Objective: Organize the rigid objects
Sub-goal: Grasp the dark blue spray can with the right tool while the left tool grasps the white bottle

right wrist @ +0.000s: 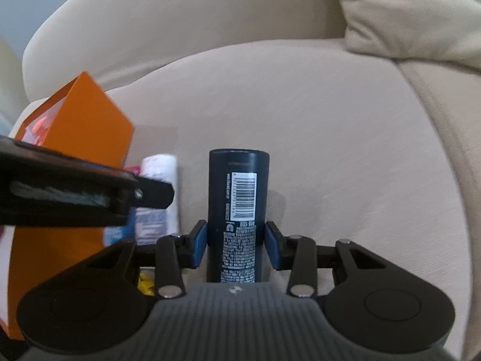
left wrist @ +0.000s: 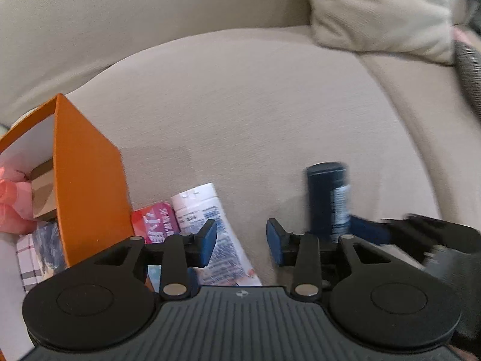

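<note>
My right gripper [right wrist: 236, 243] is shut on a dark blue spray can [right wrist: 237, 180] with a barcode label, its blue pads pressing on both sides of the can's lower half. In the left wrist view the same can [left wrist: 327, 198] appears blurred at the right. My left gripper [left wrist: 242, 240] is open above the sofa seat with nothing between its pads. A white tube [left wrist: 210, 225] lies just beneath its left finger [left wrist: 207, 240], next to a red packet [left wrist: 156, 222]. Both lie beside an orange box [left wrist: 87, 186].
The orange box [right wrist: 87, 126] is open at the top and holds a pink item [left wrist: 12, 198], a brown carton [left wrist: 43, 192] and a plaid item [left wrist: 30, 255]. A beige cushion [left wrist: 381, 12] leans against the sofa back [left wrist: 120, 21] at the right. The left gripper's arm [right wrist: 75, 192] crosses the right wrist view.
</note>
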Demonstrator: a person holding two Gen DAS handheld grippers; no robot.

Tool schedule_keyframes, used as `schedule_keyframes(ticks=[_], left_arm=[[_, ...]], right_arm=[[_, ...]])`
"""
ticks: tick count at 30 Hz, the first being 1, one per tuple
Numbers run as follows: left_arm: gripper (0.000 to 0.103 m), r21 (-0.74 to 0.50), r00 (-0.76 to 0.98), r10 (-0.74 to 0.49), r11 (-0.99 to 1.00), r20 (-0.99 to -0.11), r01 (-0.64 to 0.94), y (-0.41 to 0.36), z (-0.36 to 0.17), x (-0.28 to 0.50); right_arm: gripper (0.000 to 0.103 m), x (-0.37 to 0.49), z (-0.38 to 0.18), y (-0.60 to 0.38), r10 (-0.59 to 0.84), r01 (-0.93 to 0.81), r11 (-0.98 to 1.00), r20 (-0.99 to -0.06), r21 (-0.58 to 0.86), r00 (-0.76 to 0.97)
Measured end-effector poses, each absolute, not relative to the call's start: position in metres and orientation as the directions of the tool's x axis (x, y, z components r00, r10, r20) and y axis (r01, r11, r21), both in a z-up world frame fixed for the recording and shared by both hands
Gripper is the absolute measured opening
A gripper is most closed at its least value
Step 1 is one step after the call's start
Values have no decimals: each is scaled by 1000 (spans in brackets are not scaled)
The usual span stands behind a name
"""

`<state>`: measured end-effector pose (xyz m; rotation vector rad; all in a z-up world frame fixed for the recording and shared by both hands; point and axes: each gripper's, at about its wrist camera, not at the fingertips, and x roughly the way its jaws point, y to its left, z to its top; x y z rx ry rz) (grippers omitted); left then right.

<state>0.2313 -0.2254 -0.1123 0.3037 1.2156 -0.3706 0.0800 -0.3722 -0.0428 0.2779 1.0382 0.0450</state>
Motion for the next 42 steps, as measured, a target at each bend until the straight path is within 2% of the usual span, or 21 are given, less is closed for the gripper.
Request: schedule_keyframes(ticks=[6,9,13,15,18,21,27,28,29,32,35,42], left_arm=[[46,83,298,-35,923,-954,375,-228,-136,240],[51,93,319,-30,926,-947,366,-227,-135,242],[56,144,304,46,941,-951,308,-222,-140,249],[59,119,298,29,951,-954,287,-216,-142,250],[51,106,308,10,949,-951,296,-216,-144,248],[50,106,318,6,949,-948,298,-218,-144,245],[50,-35,280,-131,946,-951,323,-223,-142,242],[51,-38,278,-135,944,-951,328,-223,-142,241],[55,-33,279,-132,943,-951,331,-223,-143,240],[56,-47,241,-126,949,-962,311,-220,-151,243],[52,-43,252,-131,944,-959,328,-221,-153,239],[50,-60,263,-151,944,-953,324,-218,-147,239]], right_arm=[[42,77,-47,-383,174,122,955,-845,270,506],[42,81,-54,-376,188,133,948,-849,288,494],[42,82,-56,-374,202,132,945,-850,300,486],[42,82,-57,-375,207,133,943,-849,306,486],[43,83,-59,-376,212,135,940,-848,312,485],[43,83,-63,-376,217,132,940,-850,314,479],[42,85,-60,-380,206,123,946,-850,299,485],[42,84,-59,-381,202,126,947,-850,297,486],[42,84,-59,-382,197,131,947,-851,294,487],[42,85,-62,-383,195,141,945,-856,294,480],[43,86,-68,-383,198,149,943,-860,298,469],[42,86,-67,-386,206,151,939,-858,308,470]])
